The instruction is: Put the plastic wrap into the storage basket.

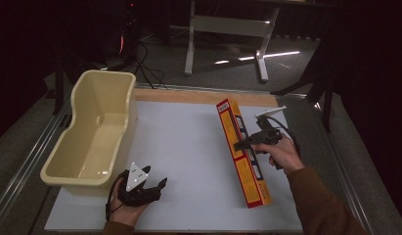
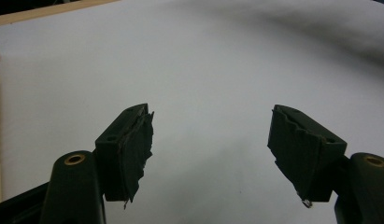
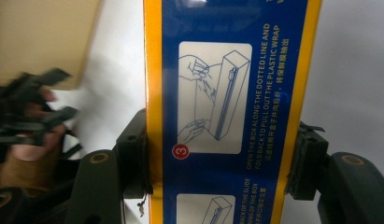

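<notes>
A long plastic-wrap box, orange and yellow with a blue printed face, lies tilted over the white table mat right of centre. My right gripper is shut on its middle, a pad pressing on each long edge. My left gripper rests near the front edge beside the tub, its jaws open with only bare mat between the pads. In the right gripper view the left gripper appears blurred at the left.
A cream plastic tub, with nothing in it, stands at the left side of the white mat. A wooden strip runs along the mat's far edge. Beyond the table are a white stand's legs and cables on the floor.
</notes>
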A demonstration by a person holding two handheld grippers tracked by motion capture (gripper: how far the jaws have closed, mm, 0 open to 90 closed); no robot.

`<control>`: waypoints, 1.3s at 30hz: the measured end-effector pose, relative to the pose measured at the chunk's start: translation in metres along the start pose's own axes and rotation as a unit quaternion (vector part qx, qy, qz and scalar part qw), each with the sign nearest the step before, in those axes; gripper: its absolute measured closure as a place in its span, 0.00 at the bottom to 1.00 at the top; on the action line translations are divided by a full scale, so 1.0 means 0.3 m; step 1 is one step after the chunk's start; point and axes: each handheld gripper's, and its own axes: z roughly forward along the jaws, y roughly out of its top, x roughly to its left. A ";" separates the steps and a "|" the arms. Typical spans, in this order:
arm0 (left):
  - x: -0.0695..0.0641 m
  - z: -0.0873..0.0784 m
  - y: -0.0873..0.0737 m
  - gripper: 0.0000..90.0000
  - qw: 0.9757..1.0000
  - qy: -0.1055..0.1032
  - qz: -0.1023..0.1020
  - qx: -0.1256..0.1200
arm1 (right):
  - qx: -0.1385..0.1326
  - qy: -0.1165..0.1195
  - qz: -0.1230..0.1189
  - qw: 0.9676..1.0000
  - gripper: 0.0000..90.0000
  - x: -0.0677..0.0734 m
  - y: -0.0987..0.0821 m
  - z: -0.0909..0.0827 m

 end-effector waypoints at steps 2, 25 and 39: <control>0.000 0.000 0.000 0.33 1.000 0.000 0.000 0.000 | -0.005 0.014 -0.007 1.000 0.43 0.024 0.004 0.003; -0.002 -0.001 0.002 0.33 1.000 0.001 0.000 -0.004 | -0.045 0.126 -0.046 0.990 0.43 0.221 0.038 0.049; -0.001 -0.007 0.003 0.33 1.000 0.002 -0.001 -0.011 | -0.069 0.149 -0.054 0.985 0.43 0.357 0.123 0.088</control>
